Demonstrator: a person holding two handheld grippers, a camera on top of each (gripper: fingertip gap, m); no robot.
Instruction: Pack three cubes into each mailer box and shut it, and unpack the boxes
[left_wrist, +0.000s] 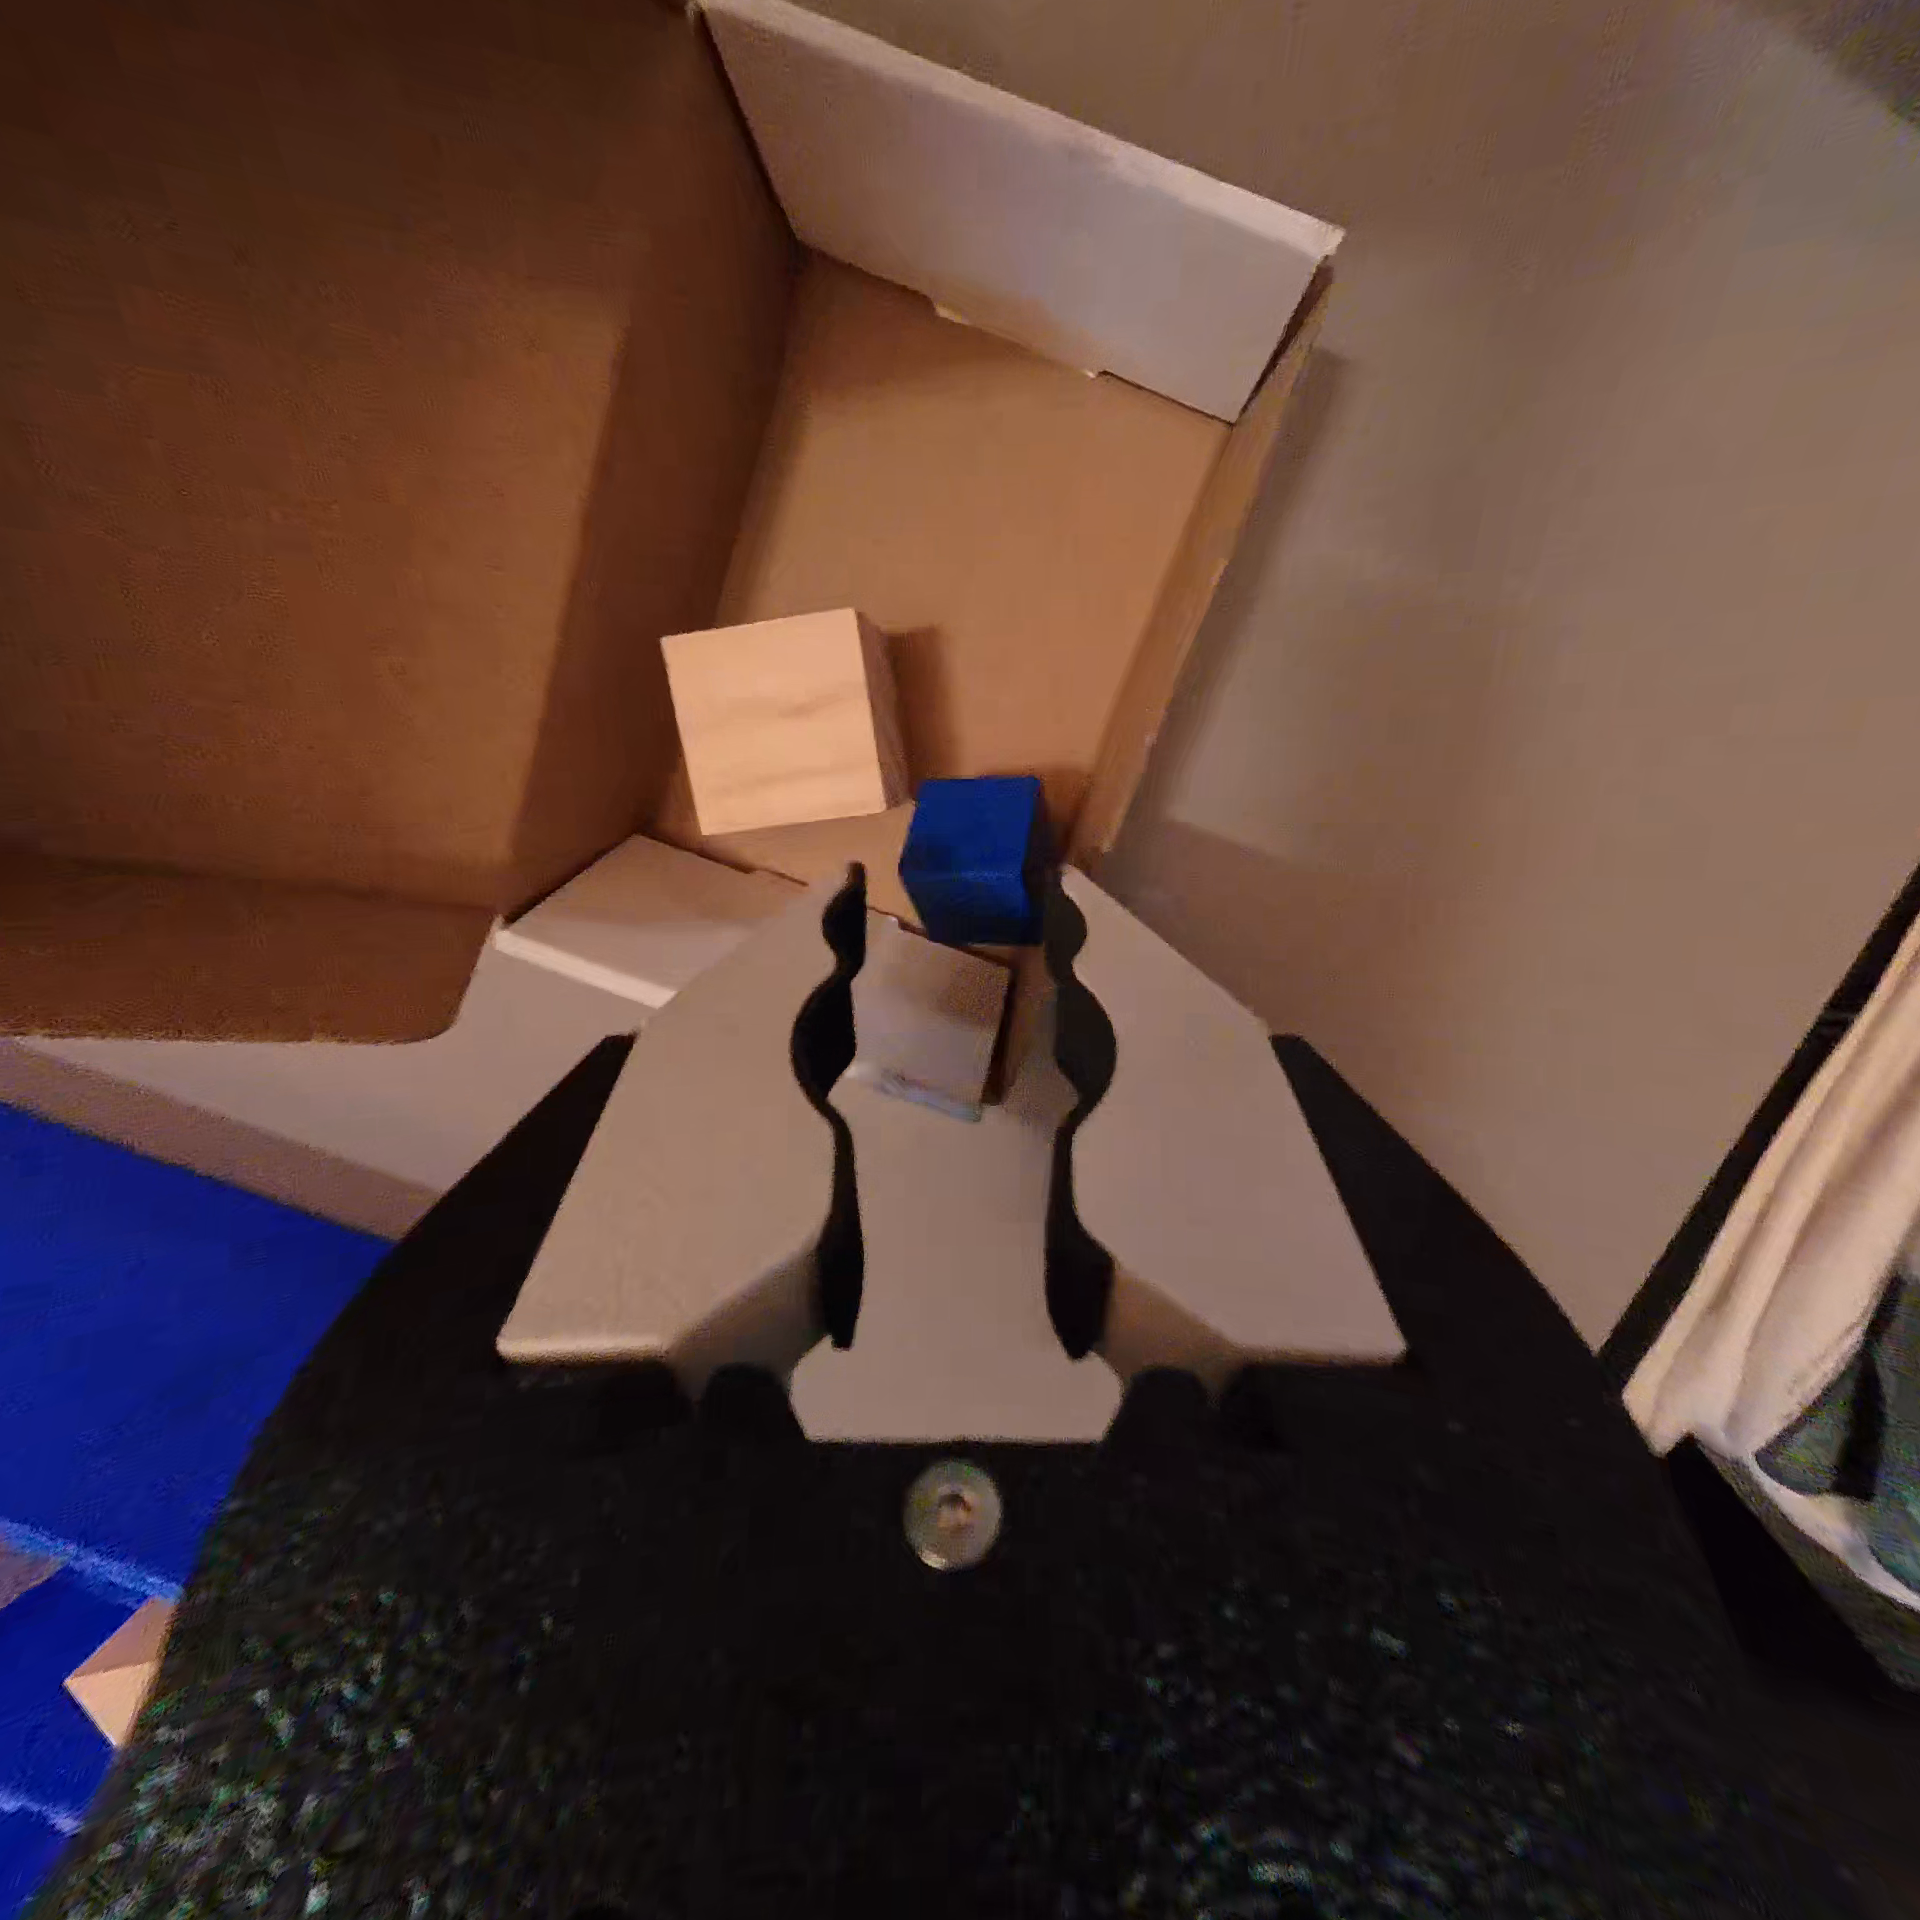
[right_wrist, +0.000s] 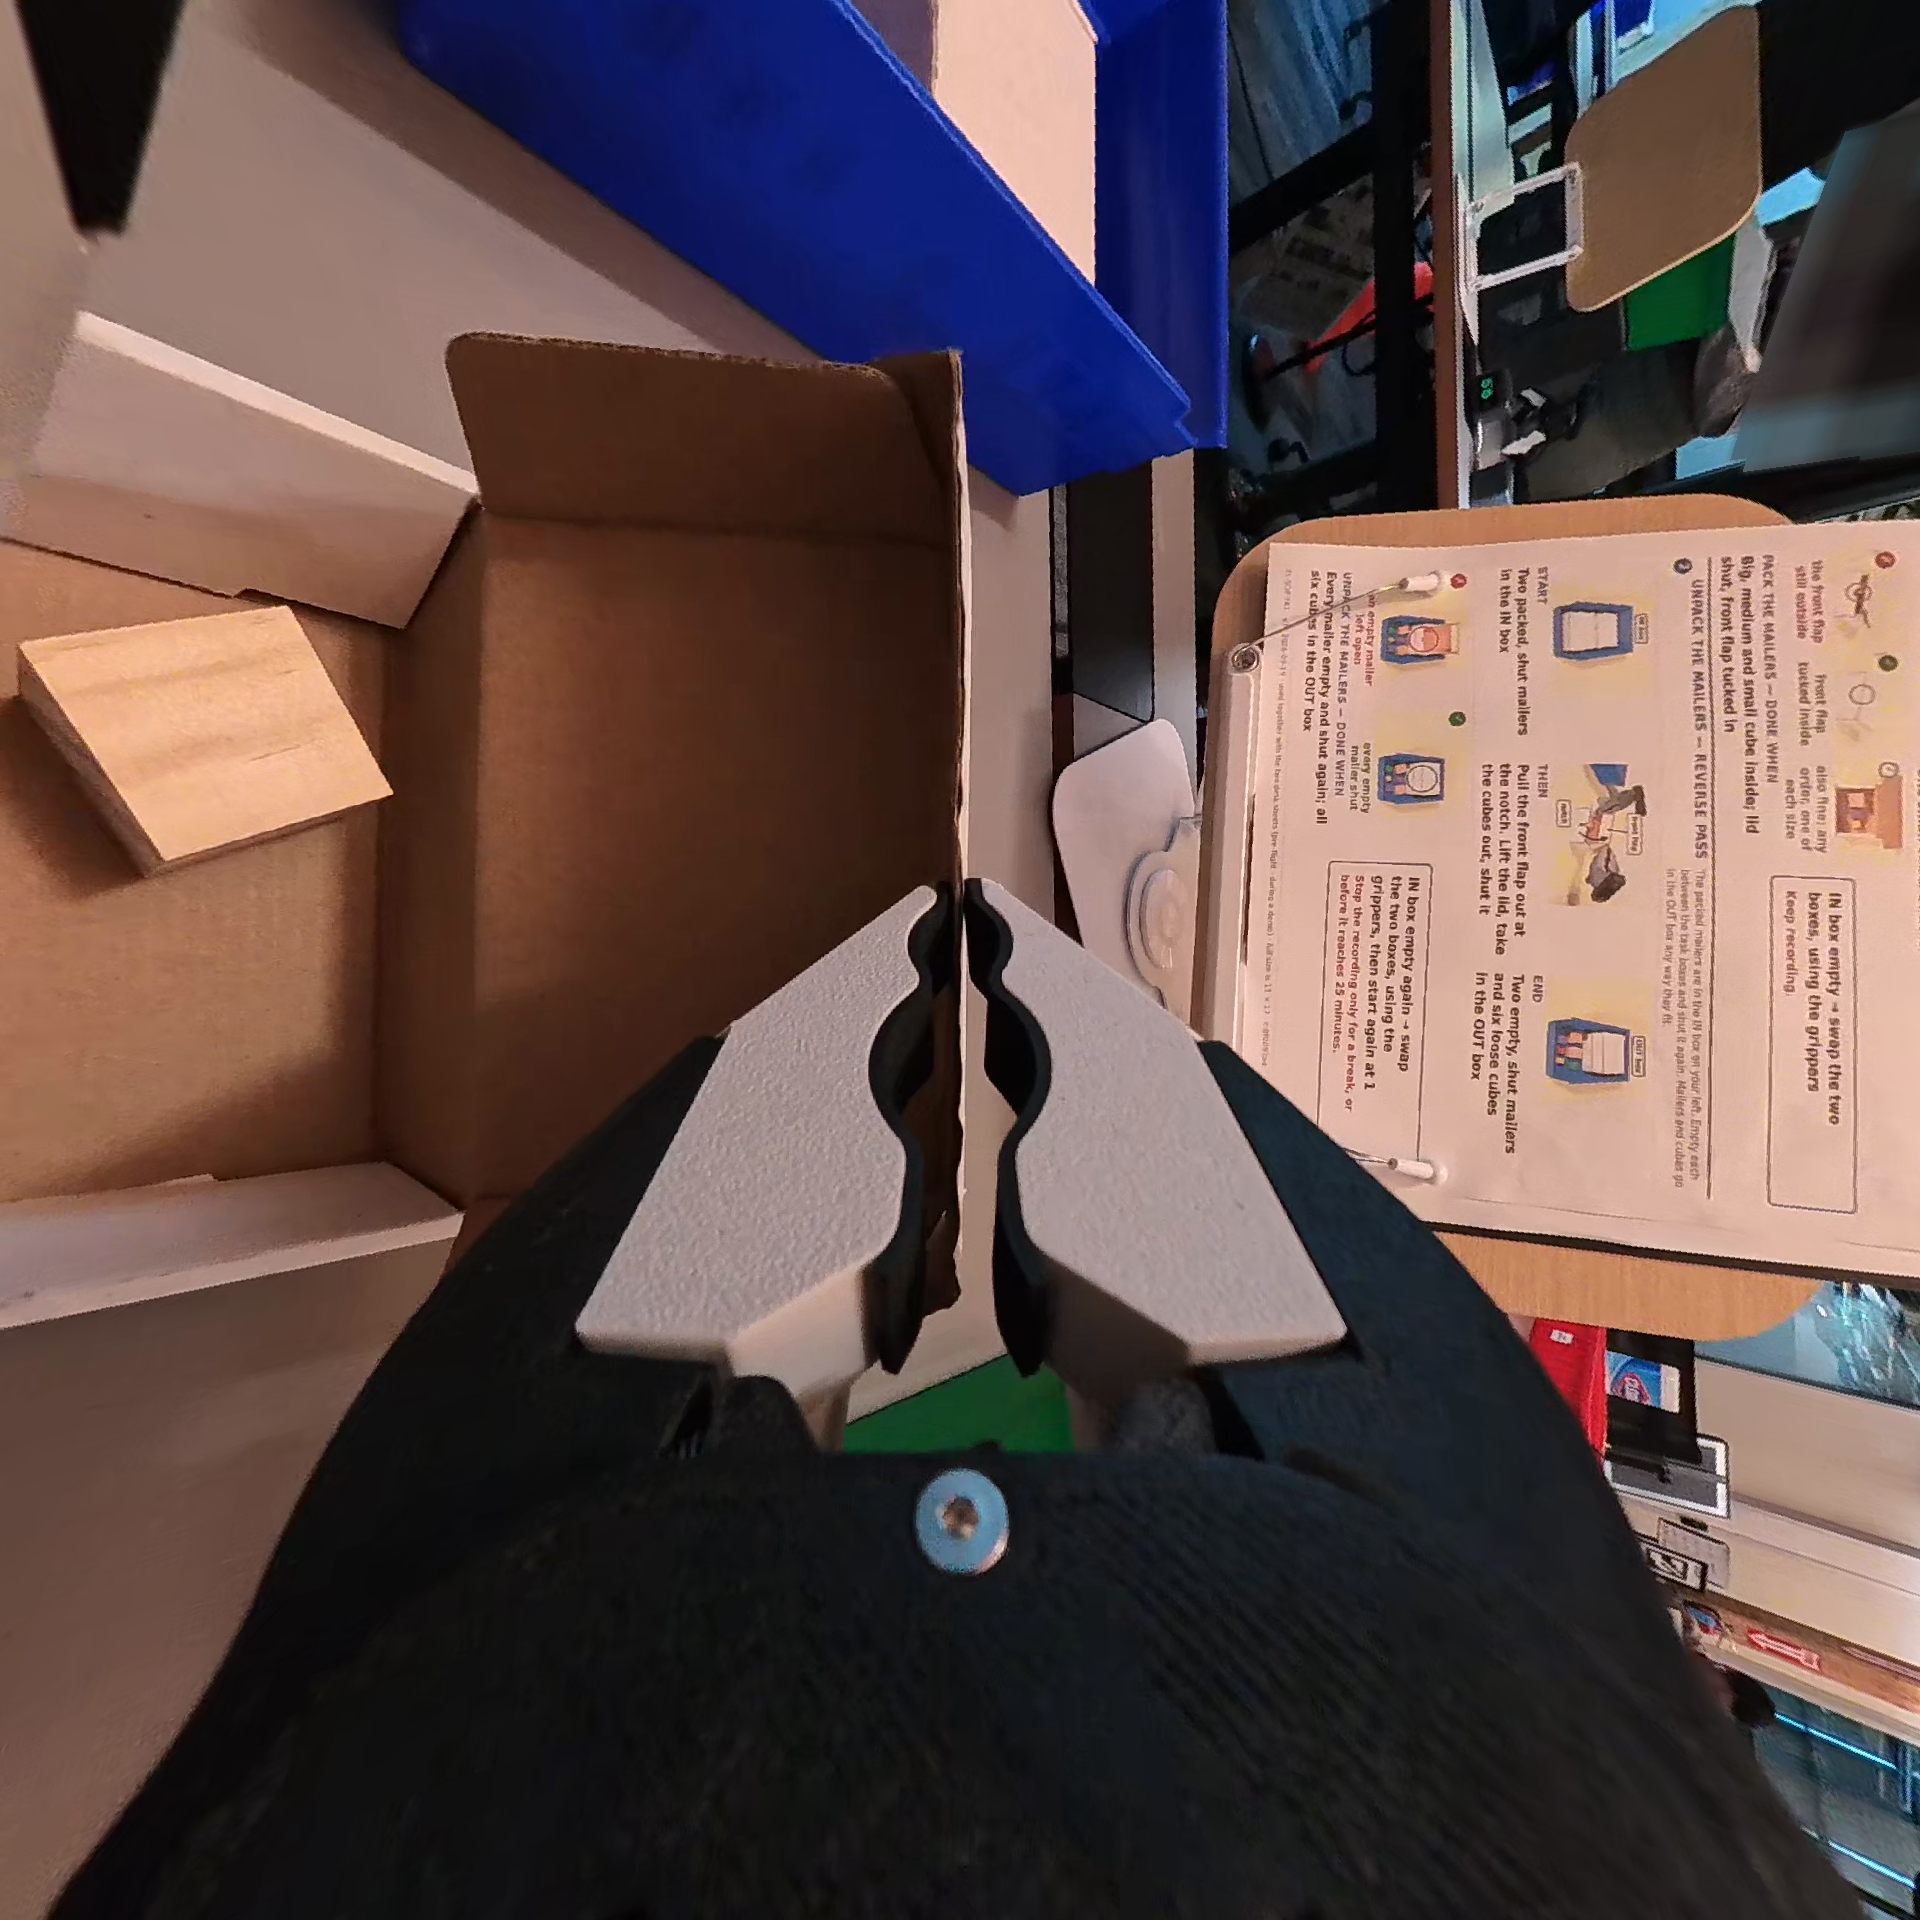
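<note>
An open cardboard mailer box lies on the table. Inside it are a big wooden cube and a small blue cube. My left gripper is open, its jaws on either side of a medium wooden cube at the box's near corner; the cube touches the left finger, with a gap on the right. My right gripper is shut on the edge of the box's lid and holds it upright. The big cube also shows in the right wrist view.
A blue bin sits at the lower left of the left wrist view with a wooden cube in it; it also shows behind the box. A clipboard with an instruction sheet stands to the right, past the table edge.
</note>
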